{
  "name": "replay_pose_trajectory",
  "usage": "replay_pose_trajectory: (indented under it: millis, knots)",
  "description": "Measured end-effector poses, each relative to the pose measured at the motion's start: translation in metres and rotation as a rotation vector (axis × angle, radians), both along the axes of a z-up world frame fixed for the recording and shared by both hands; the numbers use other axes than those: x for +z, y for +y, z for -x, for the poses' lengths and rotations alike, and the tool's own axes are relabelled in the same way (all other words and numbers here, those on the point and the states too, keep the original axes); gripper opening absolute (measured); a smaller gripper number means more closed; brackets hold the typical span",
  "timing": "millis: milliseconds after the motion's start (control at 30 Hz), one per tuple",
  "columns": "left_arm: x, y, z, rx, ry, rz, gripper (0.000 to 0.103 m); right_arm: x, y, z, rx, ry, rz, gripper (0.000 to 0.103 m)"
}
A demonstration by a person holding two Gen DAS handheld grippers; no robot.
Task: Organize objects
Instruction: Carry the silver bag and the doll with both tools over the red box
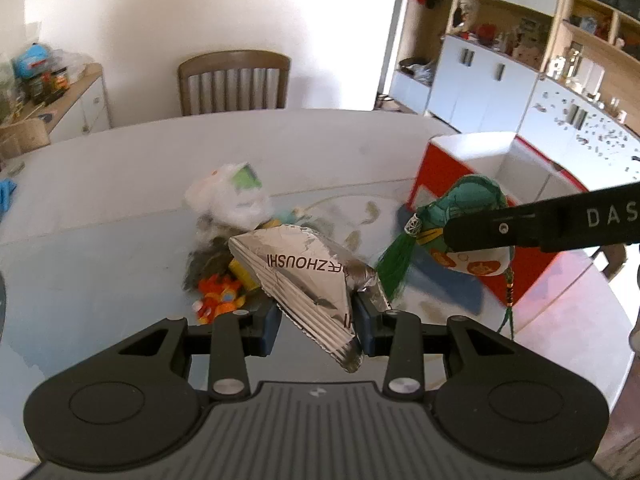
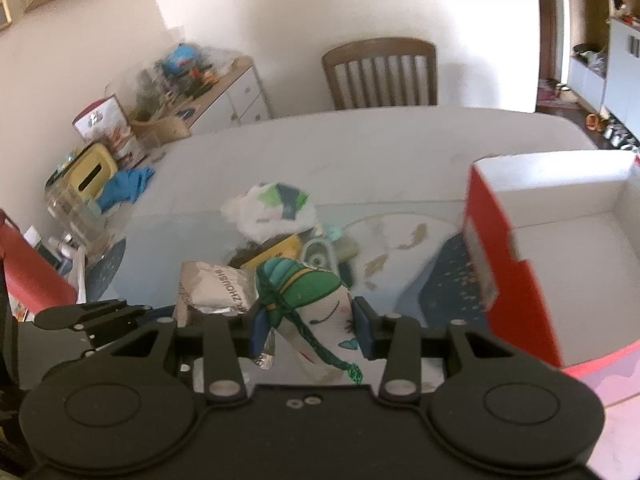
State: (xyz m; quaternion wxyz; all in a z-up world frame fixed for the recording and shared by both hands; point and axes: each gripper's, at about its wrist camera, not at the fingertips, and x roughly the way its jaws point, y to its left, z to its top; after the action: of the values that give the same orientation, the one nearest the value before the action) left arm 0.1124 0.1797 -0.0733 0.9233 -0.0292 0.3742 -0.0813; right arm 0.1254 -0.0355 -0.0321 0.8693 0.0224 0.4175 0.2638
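My left gripper [image 1: 318, 322] is shut on a silver foil packet [image 1: 304, 276] and holds it above the table. The packet also shows in the right wrist view [image 2: 218, 288]. My right gripper [image 2: 312, 326] is shut on a plush doll with a green hat [image 2: 316, 300]. In the left wrist view the doll [image 1: 460, 220] hangs by the red box [image 1: 472, 160], held by the black right gripper [image 1: 452, 236], its green tassel trailing down. The red box with white inside [image 2: 560, 208] stands open at the right.
A pile stays on the white table [image 1: 120, 184]: a white plastic bag [image 1: 232, 196], an orange toy [image 1: 220, 294], a yellow item [image 2: 276, 252]. A wooden chair [image 1: 234, 82] stands behind. A yellow tissue box [image 2: 90, 170], blue cloth [image 2: 126, 186] and cabinets lie around.
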Motion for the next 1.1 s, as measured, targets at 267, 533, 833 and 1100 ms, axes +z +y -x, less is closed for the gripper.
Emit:
replay_pose_trajectory:
  millis: [267,533,833,1100]
  knots:
    - [0.03,-0.032,-0.015,-0.066,-0.02,0.007,0.038,0.016,-0.038,-0.006,-0.084,-0.019,-0.008,0.041]
    - [0.047,-0.083,-0.038,-0.086,-0.027,0.018,0.038,0.031,-0.091,-0.029,-0.127,-0.063,-0.051,0.041]
    - [0.062,-0.152,-0.064,-0.103,-0.042,0.004,0.038,0.036,-0.149,-0.064,-0.116,-0.103,-0.043,0.041]
    - [0.067,-0.215,-0.096,-0.139,-0.049,-0.01,0.038,0.036,-0.193,-0.098,-0.117,-0.135,-0.027,0.042]
